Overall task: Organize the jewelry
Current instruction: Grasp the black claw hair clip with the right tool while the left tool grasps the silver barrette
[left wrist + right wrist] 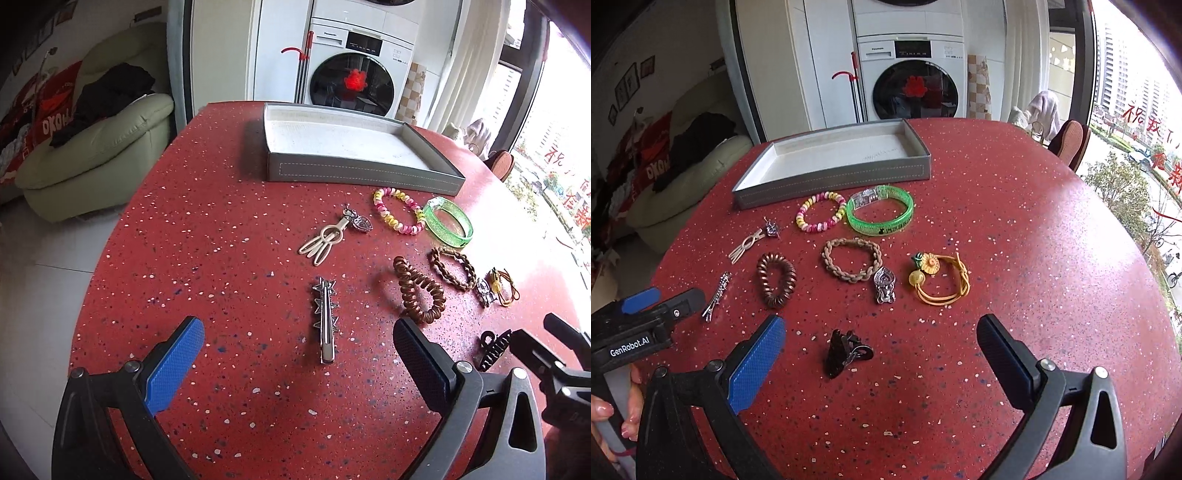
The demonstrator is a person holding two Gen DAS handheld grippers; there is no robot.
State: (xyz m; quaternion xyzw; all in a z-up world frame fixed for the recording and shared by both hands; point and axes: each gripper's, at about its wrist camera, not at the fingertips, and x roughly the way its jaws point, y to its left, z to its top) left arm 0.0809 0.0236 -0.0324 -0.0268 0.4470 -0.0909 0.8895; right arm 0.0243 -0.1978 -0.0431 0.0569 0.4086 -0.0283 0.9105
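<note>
A grey jewelry tray [365, 173] [834, 175] with a pale lining stands empty at the far side of the red table. In front of it lie a pink-yellow bead bracelet [820, 216], a green bangle [881, 216], a braided bracelet [851, 260], a brown coil hair tie [775, 280], a yellow cord bracelet [942, 278], a silver charm [885, 286] and two hair clips. My left gripper [295, 352] is open above a spiked silver clip [325, 319]. My right gripper [881, 349] is open around a black claw clip [846, 352].
The red speckled table [1015, 221] curves away at left and right. A pale sofa [99, 147] with clothes is at left, a washing machine [912, 70] behind, a chair and window at right. The left gripper [661, 304] shows in the right wrist view.
</note>
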